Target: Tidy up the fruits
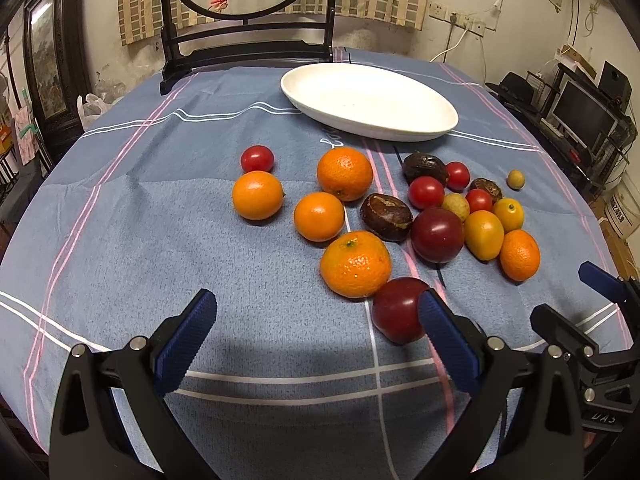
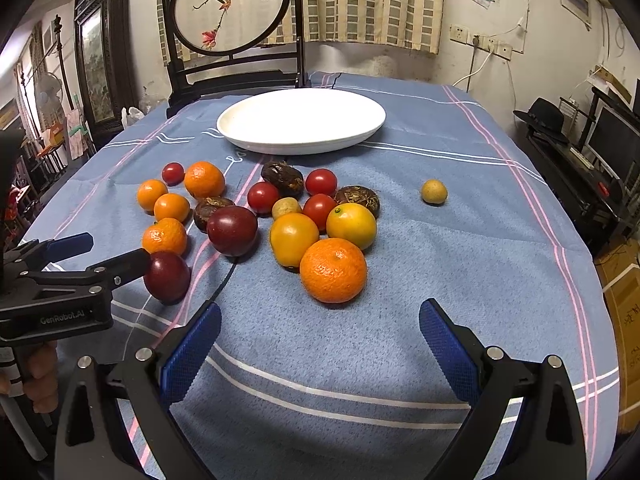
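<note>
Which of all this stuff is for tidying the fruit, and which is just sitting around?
For the job:
- white plate, nothing on it yet
- oranges, dark red plums, cherry tomatoes, brown fruits, all loose on the blue cloth
- left gripper and right gripper, jaws open

Just sitting around:
- bird screen
- black hat
- monitor

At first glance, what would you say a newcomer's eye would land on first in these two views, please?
Probably the bright cluster of fruit scattered mid-table on the blue cloth: mandarins, red tomatoes and dark plums. Behind it, the empty white dish stands out near the table's far edge. In the foreground, the left gripper and right gripper both stand open, the left one close beside the nearest dark plum.
</note>
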The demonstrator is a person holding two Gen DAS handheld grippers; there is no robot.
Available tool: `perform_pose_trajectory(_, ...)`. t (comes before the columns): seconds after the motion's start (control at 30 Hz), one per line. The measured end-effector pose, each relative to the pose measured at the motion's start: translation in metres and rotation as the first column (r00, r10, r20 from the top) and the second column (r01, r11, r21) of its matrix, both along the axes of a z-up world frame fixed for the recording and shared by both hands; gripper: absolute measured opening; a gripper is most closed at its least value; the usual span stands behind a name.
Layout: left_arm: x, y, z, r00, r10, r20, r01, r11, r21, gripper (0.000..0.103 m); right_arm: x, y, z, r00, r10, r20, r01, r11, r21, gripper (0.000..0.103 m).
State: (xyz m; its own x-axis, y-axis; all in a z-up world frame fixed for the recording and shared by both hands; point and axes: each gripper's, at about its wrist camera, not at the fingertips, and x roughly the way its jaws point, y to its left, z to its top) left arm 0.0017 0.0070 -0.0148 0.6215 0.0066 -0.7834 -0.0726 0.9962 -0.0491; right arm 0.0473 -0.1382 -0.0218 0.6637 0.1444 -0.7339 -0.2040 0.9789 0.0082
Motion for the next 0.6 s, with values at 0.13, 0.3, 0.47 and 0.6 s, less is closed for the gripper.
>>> perform_pose_trajectory(0.13,-0.001,0.0,0.001,1.0,-0.001,-0.001,0.001,1.0,-0.005,0.099,-0.001,-0.001,0.001,1.0,-0.001,0.003,0.001,1.0,0.002,0.099)
perform_pose_trajectory(0.3,-0.006,0.0,0.008,1.0,-0.008,0.019,0.008,1.0,-0.011,0.099,-0.004,-0.001,0.005,1.0,-0.002,0.013,0.002,1.0,0.011,0.099)
perform_pose_trajectory(0.47,-0.012,-0.001,0.015,0.999,-0.015,0.047,0.015,1.0,-0.008,0.099,-0.005,-0.001,0.007,1.0,0.004,0.014,-0.005,1.0,0.018,0.099)
perform_pose_trajectory(0.6,-0.015,-0.003,0.018,0.998,-0.027,0.054,0.028,1.0,-0.011,0.099,-0.007,-0.001,0.007,1.0,0.012,0.009,-0.012,1.0,0.016,0.099)
